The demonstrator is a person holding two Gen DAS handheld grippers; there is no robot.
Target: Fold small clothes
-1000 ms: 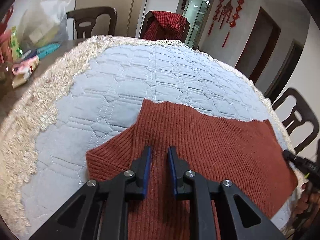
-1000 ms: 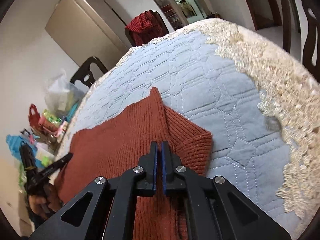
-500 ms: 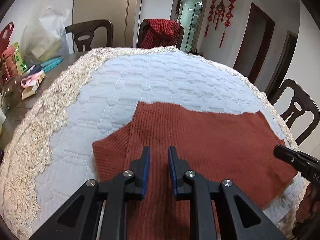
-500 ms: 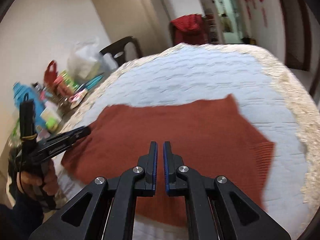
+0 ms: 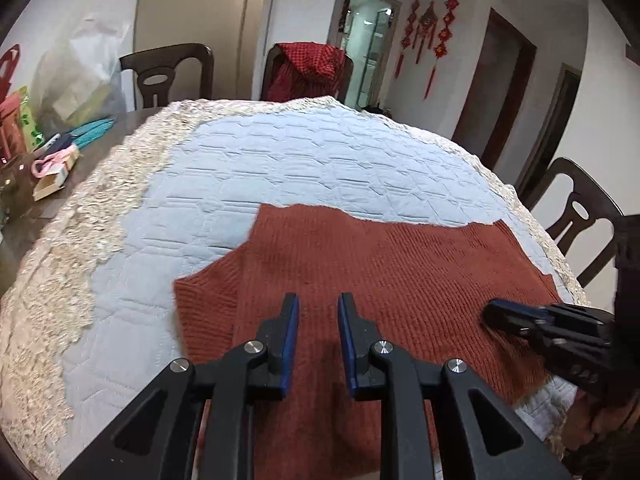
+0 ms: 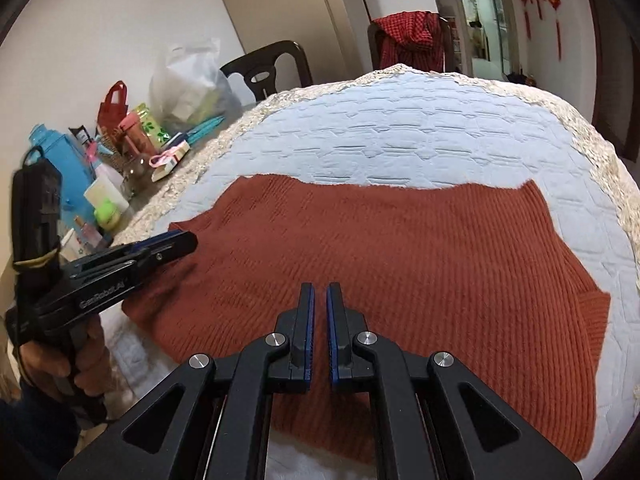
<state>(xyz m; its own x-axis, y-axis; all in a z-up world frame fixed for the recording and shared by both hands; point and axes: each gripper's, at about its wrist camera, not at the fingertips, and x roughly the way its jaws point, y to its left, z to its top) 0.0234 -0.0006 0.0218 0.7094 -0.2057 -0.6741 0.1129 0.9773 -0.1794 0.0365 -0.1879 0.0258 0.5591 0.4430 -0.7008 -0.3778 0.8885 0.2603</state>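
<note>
Nearest the left wrist camera, the left gripper [image 5: 318, 312] is hovering over the near part of a rust-red knitted sweater [image 5: 360, 280], its blue-lined jaws standing a little apart with nothing between them; the gap is narrow but plainly there, so it is released. The knit is lying directly under and ahead of the fingertips, and whether the tips are touching the fabric cannot be told. Just left of this gripper, one sleeve is spreading out toward the pale blue quilted cover [image 5: 280, 168].

In the right wrist view, the right gripper [image 6: 320, 296] is pointing down over the sweater's near hem, its jaws clenched almost together on nothing. The sweater is lying flat ahead of it, its body running across the cover from side to side, the other sleeve reaching toward the lower right edge of that view.

Each gripper is showing in the other's view: the right one is coming in low at the right edge of the left view, above the sweater's right side, and the left one, held in a hand [image 6: 60, 360], is reaching in from the left with its tip over the sweater's left edge.

Beyond the sweater, bare quilted cover is stretching to a cream lace border [image 5: 80, 216]. Farther left, bottles, boxes and a white plastic bag [image 6: 188, 80] are crowding the table. At the far side, dark wooden chairs [image 5: 168, 72] are standing, one draped with a red checked cloth [image 5: 308, 64].
</note>
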